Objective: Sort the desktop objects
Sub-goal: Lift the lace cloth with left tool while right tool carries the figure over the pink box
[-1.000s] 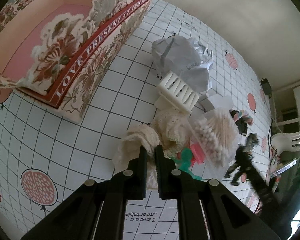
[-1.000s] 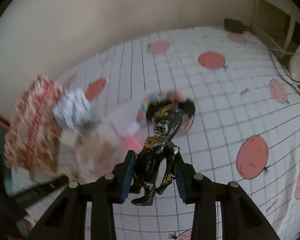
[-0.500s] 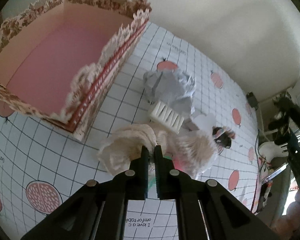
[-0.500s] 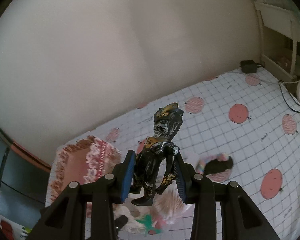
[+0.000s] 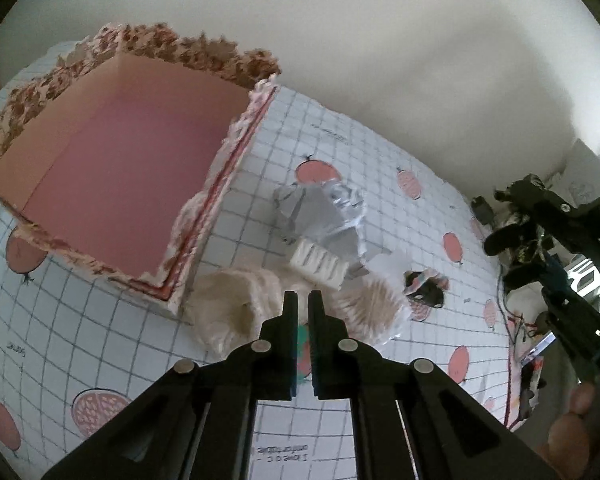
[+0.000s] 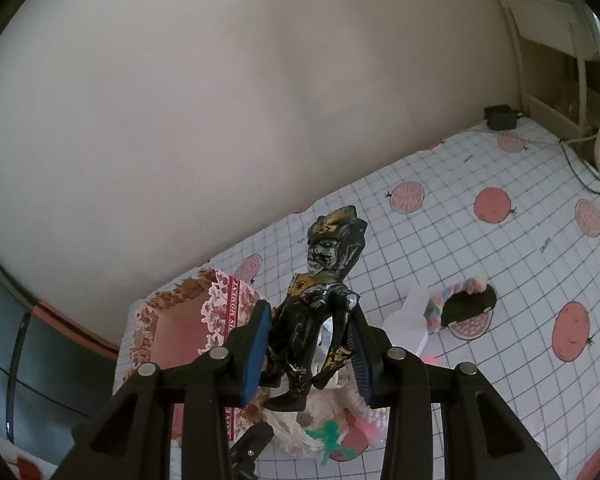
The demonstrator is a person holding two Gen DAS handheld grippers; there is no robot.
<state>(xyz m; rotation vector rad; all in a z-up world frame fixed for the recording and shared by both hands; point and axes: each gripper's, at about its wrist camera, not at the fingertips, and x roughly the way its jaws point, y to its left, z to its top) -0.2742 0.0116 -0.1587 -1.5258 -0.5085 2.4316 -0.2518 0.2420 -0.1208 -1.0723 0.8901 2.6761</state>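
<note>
Right gripper clamps figurine, seemingly clear above box rim.

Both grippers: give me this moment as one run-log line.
right gripper: shut on figurine, raised | left gripper: shut, empty, above pile | floral box: empty

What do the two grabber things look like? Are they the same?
Yes, they match. The left gripper and the right gripper are both black plastic, with two angled arms, round silver bolts, and flat fingers lined with ridged blue pads. No cables show.
</note>
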